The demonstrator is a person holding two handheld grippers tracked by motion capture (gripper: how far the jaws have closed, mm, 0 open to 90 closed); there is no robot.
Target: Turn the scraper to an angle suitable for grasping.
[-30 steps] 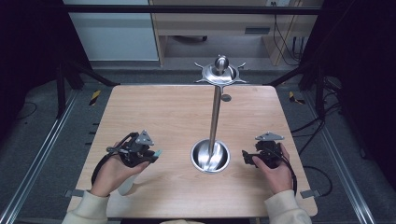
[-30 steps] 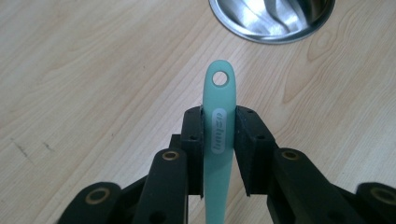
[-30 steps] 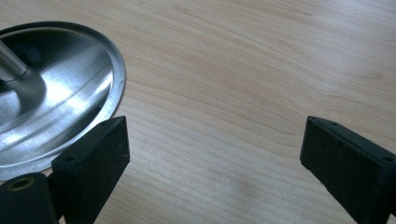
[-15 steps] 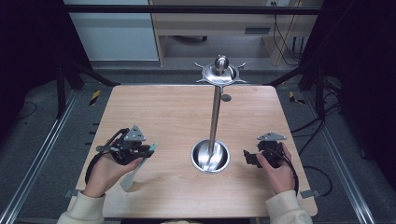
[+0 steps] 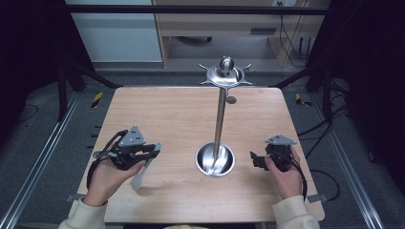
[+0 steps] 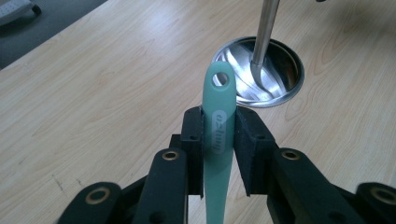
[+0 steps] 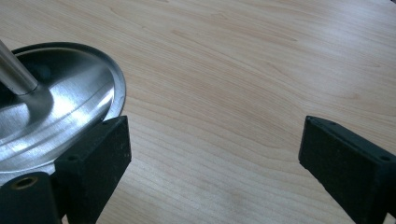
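A wooden counter carries a steel stand at centre frame. Lower left, the left tongs clamp a teal utensil handle; lower right, the right tongs gape empty. The thinly gripped handle could twist loose.

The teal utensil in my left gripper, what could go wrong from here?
The left gripper pinches the teal utensil on its narrow handle only, so the utensil might pivot or slip. Swinging it toward the metal stand could knock the tall pole. The right gripper is open beside the base.
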